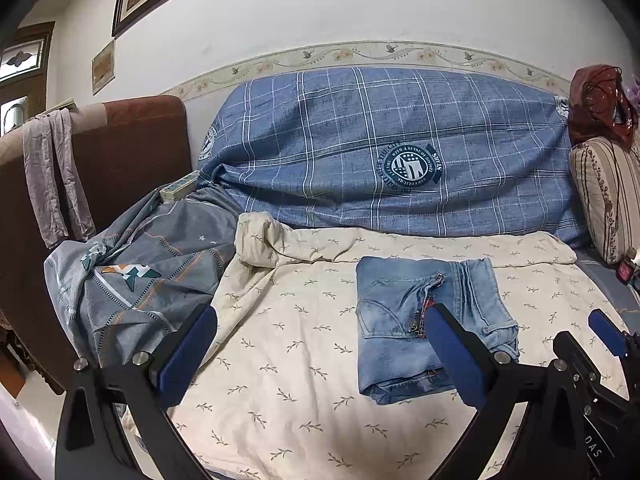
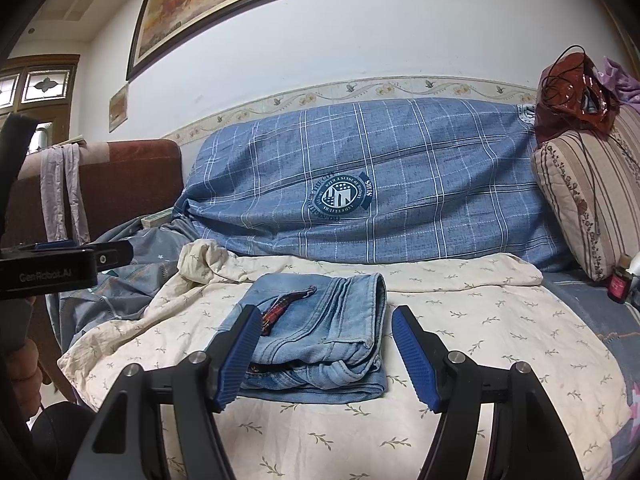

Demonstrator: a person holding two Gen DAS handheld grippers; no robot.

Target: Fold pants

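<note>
Light blue jeans [image 1: 424, 320] lie folded into a compact square on the cream leaf-print sheet [image 1: 288, 360]. In the right wrist view the folded jeans [image 2: 328, 332] sit just ahead of my right gripper [image 2: 328, 356], whose blue fingers stand wide apart on either side of the near edge, holding nothing. My left gripper [image 1: 320, 356] is open and empty, hovering left of the jeans; its right finger overlaps them in view. The right gripper also shows at the right edge of the left wrist view [image 1: 600, 344].
A blue plaid cover [image 1: 380, 152] drapes the sofa back. A grey patterned blanket [image 1: 132, 280] lies crumpled at the left by a brown armrest [image 1: 120, 152]. A striped cushion [image 2: 588, 192], a red bag [image 2: 572, 92] and small bottles [image 2: 618, 282] sit at the right.
</note>
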